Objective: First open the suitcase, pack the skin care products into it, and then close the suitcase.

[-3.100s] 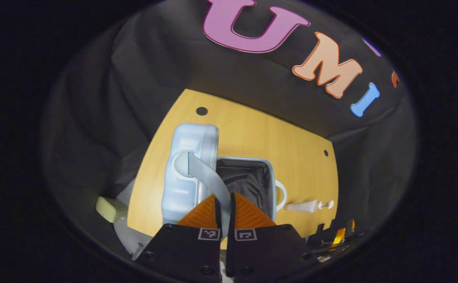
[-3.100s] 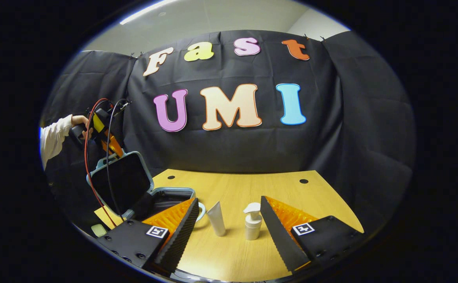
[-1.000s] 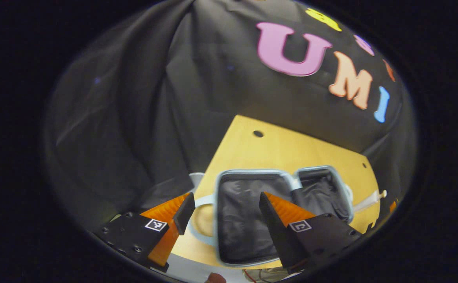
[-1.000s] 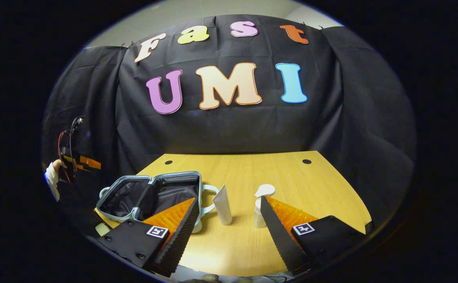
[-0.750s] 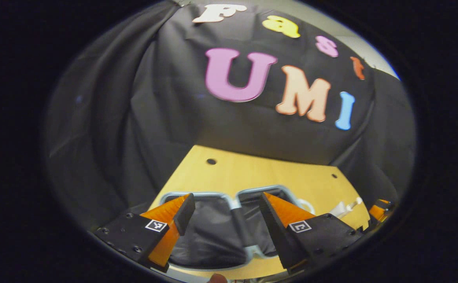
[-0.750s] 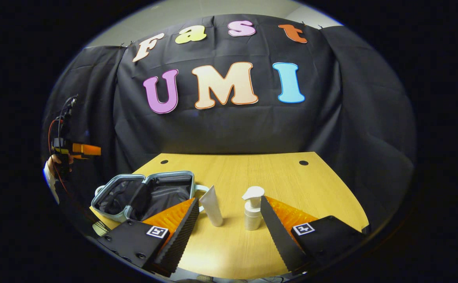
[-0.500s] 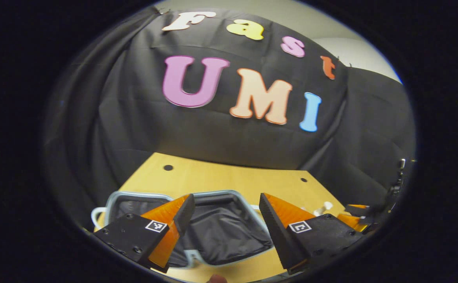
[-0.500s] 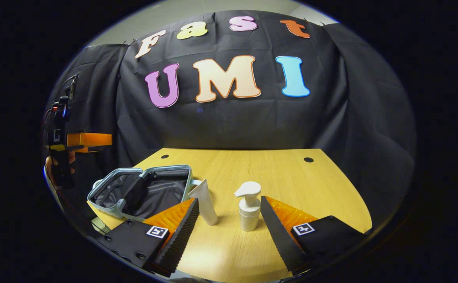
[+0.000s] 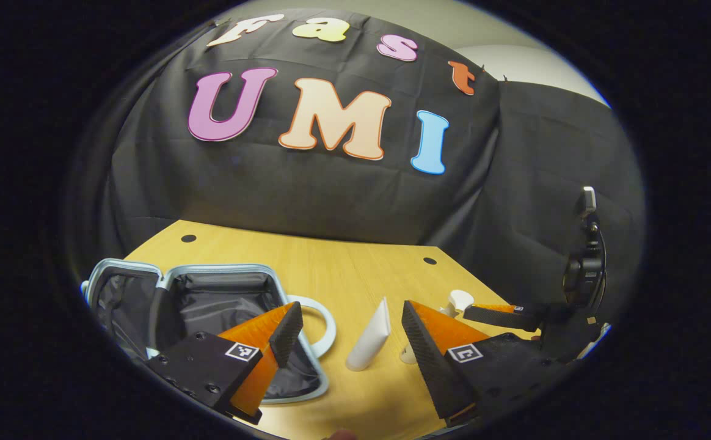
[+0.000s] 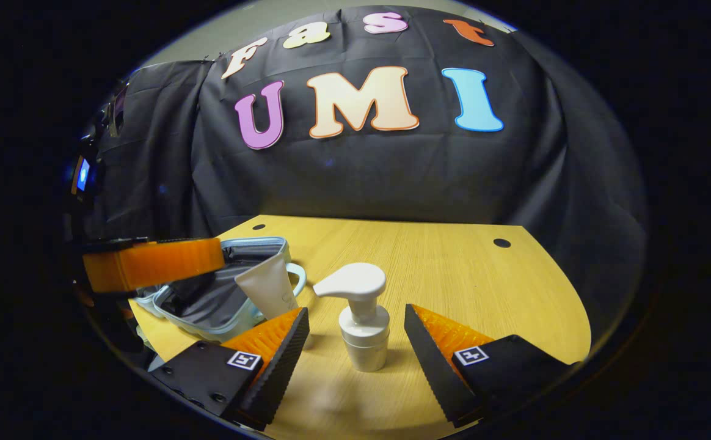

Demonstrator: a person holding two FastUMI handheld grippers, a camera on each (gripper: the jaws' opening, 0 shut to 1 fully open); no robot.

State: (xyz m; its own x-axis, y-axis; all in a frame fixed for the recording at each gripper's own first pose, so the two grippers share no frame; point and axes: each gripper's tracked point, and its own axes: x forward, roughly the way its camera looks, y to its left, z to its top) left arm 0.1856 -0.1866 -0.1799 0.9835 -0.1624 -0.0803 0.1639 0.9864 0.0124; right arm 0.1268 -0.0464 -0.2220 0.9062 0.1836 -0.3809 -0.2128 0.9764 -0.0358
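The light-blue suitcase (image 9: 209, 267) lies open flat at the table's left, its black lining bare. A white tube (image 9: 371, 336) stands upright just right of the suitcase's handle (image 9: 326, 315). My left gripper (image 9: 350, 305) is open and hovers near the table's front edge, with the tube ahead between its fingers and untouched. A white pump bottle (image 10: 361, 324) stands between the fingers of my open right gripper (image 10: 355, 310), which do not touch it. The tube (image 10: 270, 284) and the suitcase (image 10: 256, 241) lie to its left. A finger (image 10: 154, 263) of the left gripper reaches in over the suitcase.
The wooden table (image 10: 465, 275) has bare surface to the right and behind the bottle, with two cable holes near its back edge. Black cloth walls close the booth behind and at both sides. The right gripper's finger (image 9: 496, 315) and camera mount sit at the right.
The left gripper let go of the lid, which now lies flat open, and swung right to face the tube. The right gripper moved forward around the pump bottle.
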